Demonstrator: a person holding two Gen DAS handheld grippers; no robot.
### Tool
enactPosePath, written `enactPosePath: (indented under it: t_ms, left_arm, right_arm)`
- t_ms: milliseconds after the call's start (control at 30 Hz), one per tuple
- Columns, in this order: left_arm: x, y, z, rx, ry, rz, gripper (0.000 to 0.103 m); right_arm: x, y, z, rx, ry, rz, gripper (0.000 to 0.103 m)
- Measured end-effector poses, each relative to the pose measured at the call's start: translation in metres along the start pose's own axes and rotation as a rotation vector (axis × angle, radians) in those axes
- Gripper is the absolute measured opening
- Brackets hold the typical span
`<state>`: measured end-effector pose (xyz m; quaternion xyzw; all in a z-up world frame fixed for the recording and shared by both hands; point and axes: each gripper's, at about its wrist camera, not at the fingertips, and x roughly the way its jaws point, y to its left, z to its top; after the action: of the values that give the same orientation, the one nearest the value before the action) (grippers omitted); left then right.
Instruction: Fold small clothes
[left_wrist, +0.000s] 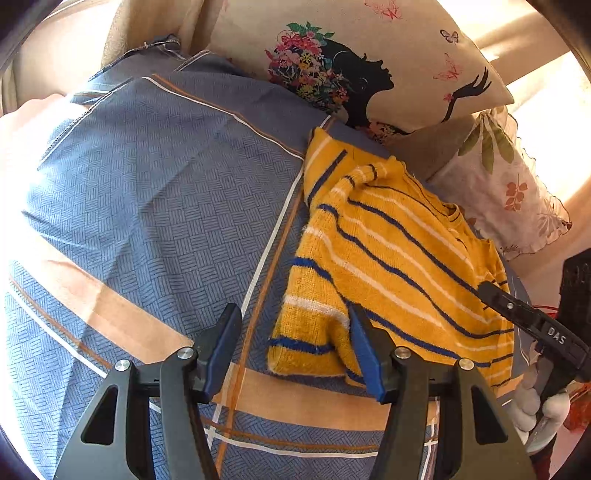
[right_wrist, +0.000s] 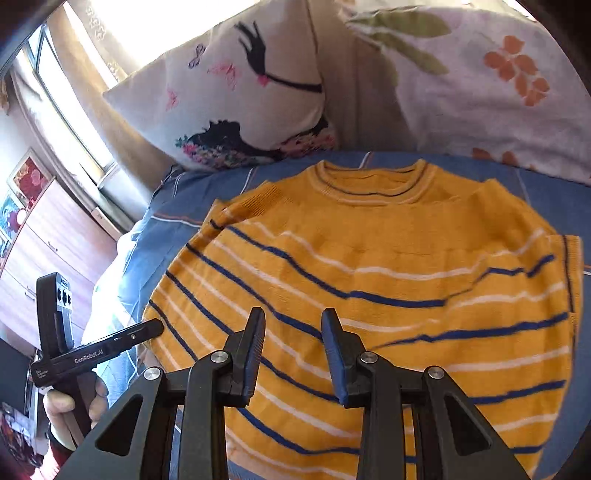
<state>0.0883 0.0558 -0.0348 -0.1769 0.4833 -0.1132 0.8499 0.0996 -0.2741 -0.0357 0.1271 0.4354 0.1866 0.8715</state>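
The yellow striped sweater (right_wrist: 369, 295) lies flat on the blue bedsheet (left_wrist: 147, 203), its collar toward the pillows (right_wrist: 229, 99) at the far end. Both tools are released: the left gripper (left_wrist: 291, 347) hovers at the sweater's left hem corner with its fingers spread, and the right gripper (right_wrist: 293, 354) hangs over the sweater's near middle, holding nothing. The left tool's side reads "GenRobot.AI", the right one's seemingly "DAS".

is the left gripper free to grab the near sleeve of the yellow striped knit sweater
Probably yes. The left gripper is open, with the sleeve cuff of the yellow striped knit sweater between its fingers; nothing blocks it.
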Motion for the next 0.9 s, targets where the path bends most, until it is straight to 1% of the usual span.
enactPosePath:
  t_ms: [67, 133, 200, 233, 267, 300, 367, 400, 467, 500, 567, 633, 733, 767, 800, 833, 867, 900]
  left_arm:
    - [0.0, 0.0, -0.002, -0.005, -0.009, -0.005, 0.061]
    - [0.0, 0.001, -0.004, -0.012, -0.014, -0.017, 0.064]
    - [0.001, 0.002, -0.005, -0.027, -0.026, -0.034, 0.066]
    - [0.001, 0.002, -0.005, -0.035, -0.032, -0.044, 0.067]
    - [0.001, 0.003, -0.005, -0.044, -0.035, -0.054, 0.067]
    - [0.002, 0.004, -0.004, -0.053, -0.036, -0.065, 0.067]
    - [0.001, 0.007, -0.004, -0.074, -0.038, -0.088, 0.067]
    - [0.001, 0.008, -0.004, -0.082, -0.039, -0.097, 0.067]
    - [0.001, 0.008, -0.005, -0.081, -0.038, -0.107, 0.067]
    - [0.001, 0.008, -0.005, -0.078, -0.036, -0.112, 0.067]
    - [0.001, 0.008, -0.006, -0.076, -0.032, -0.135, 0.067]
    - [0.002, 0.009, -0.008, -0.084, -0.033, -0.159, 0.067]
    - [0.001, 0.012, -0.011, -0.104, -0.051, -0.18, 0.067]
    - [0.002, 0.013, -0.011, -0.117, -0.053, -0.203, 0.055]
    - [0.004, 0.014, -0.012, -0.134, -0.043, -0.235, 0.041]
    - [0.009, 0.016, -0.012, -0.153, -0.022, -0.251, 0.017]
    - [0.013, 0.017, -0.012, -0.176, -0.012, -0.264, 0.014]
    - [0.014, 0.018, -0.012, -0.195, -0.021, -0.273, 0.014]
  right_arm:
    - [0.023, 0.007, 0.004, 0.004, 0.041, 0.01, 0.036]
    - [0.043, 0.009, 0.007, 0.006, 0.076, -0.01, 0.044]
    - [0.058, 0.007, 0.008, 0.015, 0.095, -0.011, 0.045]
    - [0.059, 0.007, 0.01, 0.015, 0.085, -0.005, 0.048]
    - [0.06, 0.007, 0.011, 0.018, 0.092, 0.006, 0.049]
    - [0.06, 0.006, 0.013, 0.025, 0.099, 0.013, 0.049]
    - [0.054, 0.008, 0.016, 0.031, 0.117, -0.001, 0.049]
    - [0.047, 0.012, 0.017, 0.021, 0.108, -0.014, 0.049]
    - [0.029, 0.024, 0.022, -0.015, 0.038, -0.029, 0.05]
    - [0.024, 0.031, 0.026, -0.028, 0.018, -0.028, 0.05]
    - [0.025, 0.043, 0.03, -0.04, 0.011, -0.015, 0.05]
    - [0.041, 0.051, 0.031, -0.048, 0.046, -0.003, 0.05]
    - [0.078, 0.054, 0.027, -0.036, 0.131, -0.003, 0.051]
    - [0.087, 0.055, 0.027, -0.038, 0.156, -0.019, 0.051]
    - [0.092, 0.059, 0.03, -0.05, 0.148, -0.037, 0.053]
    - [0.092, 0.063, 0.033, -0.062, 0.155, -0.042, 0.054]
    - [0.091, 0.068, 0.036, -0.075, 0.164, -0.04, 0.054]
    - [0.089, 0.074, 0.039, -0.088, 0.165, -0.033, 0.054]
